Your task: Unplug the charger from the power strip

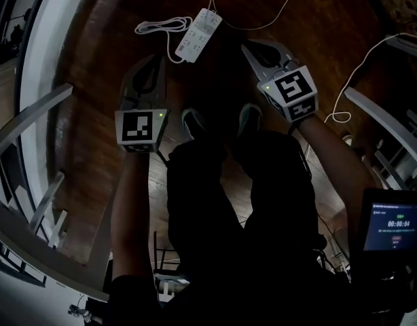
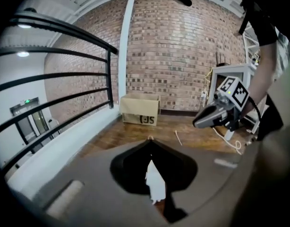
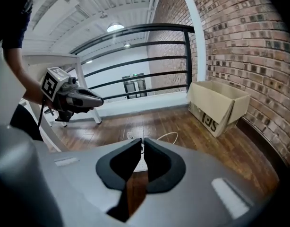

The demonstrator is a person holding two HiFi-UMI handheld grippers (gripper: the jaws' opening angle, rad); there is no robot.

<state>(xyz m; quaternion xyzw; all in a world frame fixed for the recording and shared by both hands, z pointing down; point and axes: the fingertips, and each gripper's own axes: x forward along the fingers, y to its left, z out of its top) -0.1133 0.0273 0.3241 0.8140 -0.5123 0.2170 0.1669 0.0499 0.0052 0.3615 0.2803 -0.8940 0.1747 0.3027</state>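
Left gripper [image 1: 156, 61]: jaws together, nothing between them; at 11 o'clock in the head view, above the floor.
Right gripper [image 1: 248, 48]: jaws all but together, a thin slit, empty; at 1 o'clock.
Power strip [image 1: 198, 35]: flat on the wooden floor [image 1: 93, 80] at 12 o'clock, beyond both grippers, touched by neither.
Charger: cannot be made out on the strip.
White cable [image 1: 156, 26]: coiled at the strip's 9 o'clock.

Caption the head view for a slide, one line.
Both shut, the left gripper and right gripper hang near the white power strip on the wood floor.
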